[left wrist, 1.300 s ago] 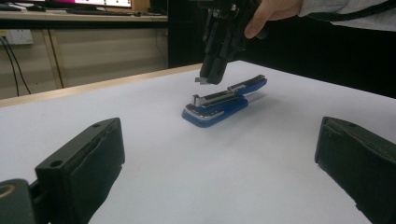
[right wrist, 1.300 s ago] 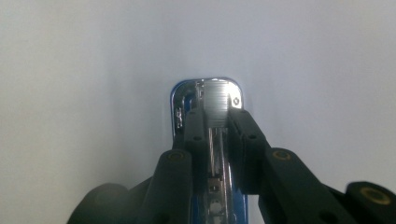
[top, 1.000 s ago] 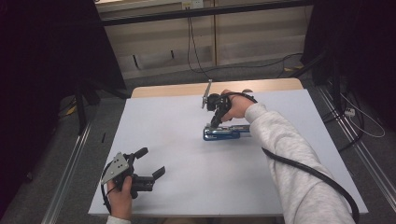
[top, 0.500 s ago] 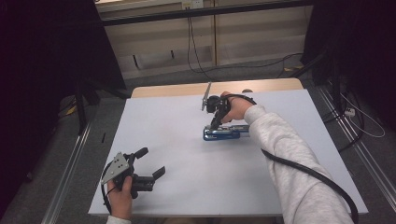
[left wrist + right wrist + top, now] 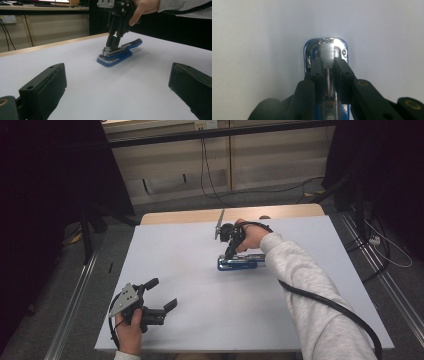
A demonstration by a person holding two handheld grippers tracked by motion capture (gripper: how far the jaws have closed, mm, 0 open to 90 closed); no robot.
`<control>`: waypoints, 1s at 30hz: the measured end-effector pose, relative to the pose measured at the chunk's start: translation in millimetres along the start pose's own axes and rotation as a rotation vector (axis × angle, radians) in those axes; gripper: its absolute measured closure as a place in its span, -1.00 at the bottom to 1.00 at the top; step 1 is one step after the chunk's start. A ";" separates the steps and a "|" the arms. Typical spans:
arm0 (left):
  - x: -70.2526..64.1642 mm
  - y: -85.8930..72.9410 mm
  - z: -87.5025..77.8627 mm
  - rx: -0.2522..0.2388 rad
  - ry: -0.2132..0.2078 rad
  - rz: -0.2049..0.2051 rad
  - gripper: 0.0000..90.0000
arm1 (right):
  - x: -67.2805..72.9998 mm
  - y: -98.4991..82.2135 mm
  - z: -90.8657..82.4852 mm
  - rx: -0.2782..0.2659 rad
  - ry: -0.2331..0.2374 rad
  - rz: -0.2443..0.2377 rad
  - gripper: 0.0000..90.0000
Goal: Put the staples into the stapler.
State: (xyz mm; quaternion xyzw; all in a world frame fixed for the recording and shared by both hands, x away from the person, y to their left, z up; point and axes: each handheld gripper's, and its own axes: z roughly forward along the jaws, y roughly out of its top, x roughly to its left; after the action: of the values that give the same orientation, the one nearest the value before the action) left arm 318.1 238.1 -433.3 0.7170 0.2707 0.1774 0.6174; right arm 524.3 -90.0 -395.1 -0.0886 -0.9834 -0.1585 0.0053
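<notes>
Blue stapler with chrome metal head, flat on the white table, mid-far.

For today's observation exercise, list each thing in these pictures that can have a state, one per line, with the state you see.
Blue stapler: lying flat on the white table, its metal magazine exposed on top, near its front end.
Right gripper: pointing down, jaws nearly closed on the stapler's metal magazine.
Left gripper: jaws wide open, holding nothing, near the table's front left corner, well apart from the stapler.
</notes>
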 end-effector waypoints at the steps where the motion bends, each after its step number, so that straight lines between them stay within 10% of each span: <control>1: -0.2 -0.1 0.1 0.000 -0.002 -0.002 -0.97 | -0.1 0.2 0.1 -0.002 -0.002 0.001 0.74; 16: -0.1 -0.5 0.5 0.006 0.000 -0.001 -0.97 | 0.3 2.6 3.5 0.000 -0.005 0.006 0.61; 30: 1.5 1.0 8.1 0.021 -0.022 -0.029 -0.97 | 4.8 -22.2 -14.1 -0.154 -0.034 0.114 0.12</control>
State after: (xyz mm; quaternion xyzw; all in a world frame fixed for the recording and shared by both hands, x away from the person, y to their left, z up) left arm 324.2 232.5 -433.8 0.7214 0.2762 0.1577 0.6152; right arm 515.5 -114.3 -388.4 -0.1474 -0.9615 -0.2316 -0.0092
